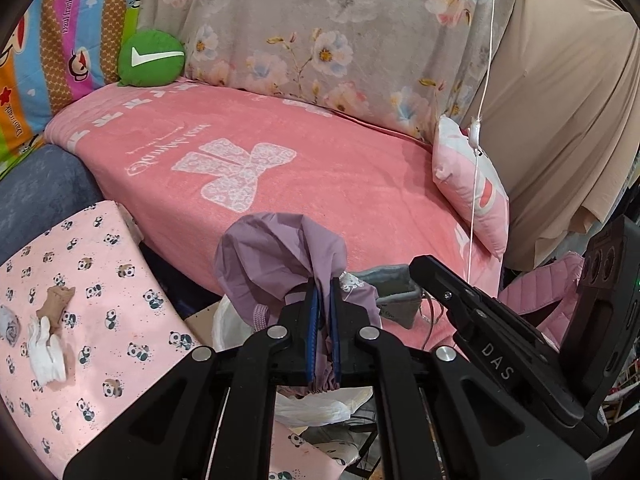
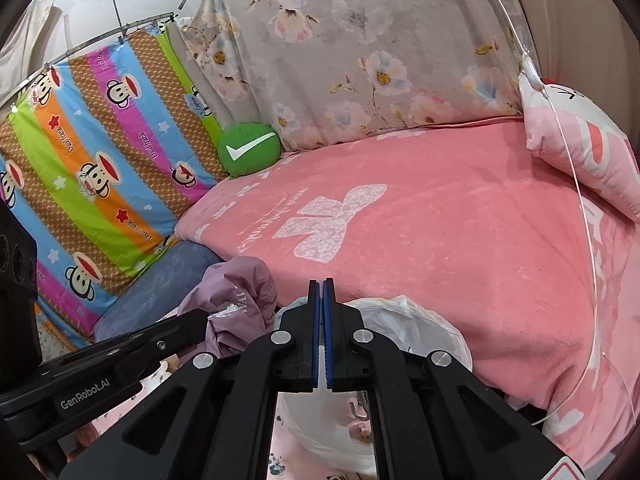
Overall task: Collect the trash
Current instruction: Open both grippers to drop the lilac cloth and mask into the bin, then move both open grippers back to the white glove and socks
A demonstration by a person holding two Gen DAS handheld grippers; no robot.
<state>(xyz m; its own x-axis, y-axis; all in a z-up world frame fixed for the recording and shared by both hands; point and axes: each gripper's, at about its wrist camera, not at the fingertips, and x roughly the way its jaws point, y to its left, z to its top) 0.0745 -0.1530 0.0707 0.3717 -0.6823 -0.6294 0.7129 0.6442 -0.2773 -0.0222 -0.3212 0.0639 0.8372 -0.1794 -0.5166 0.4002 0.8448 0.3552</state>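
One purple cloth [image 1: 276, 256] sits clamped in my left gripper [image 1: 324, 312] above the near white-lined bin [image 2: 404, 320], not yet dropped, while my right gripper [image 2: 322, 300] is closed and empty.

My left gripper [image 1: 324, 300] is matte black plastic with two flat fingers faced in ribbed blue pads [image 1: 313, 320]. Angular linkage arms with triangular cut-outs fan back from them, pinned by round silver rivets [image 1: 279, 333]. My right gripper [image 2: 322, 300] is the same build: black body, blue ribbed pads [image 2: 329, 320], silver rivets [image 2: 281, 337] at each pivot. From the left camera its side shows white letters "DAS" and a small screw. From the right camera the left one's side reads "GenRobot.AI" in white.
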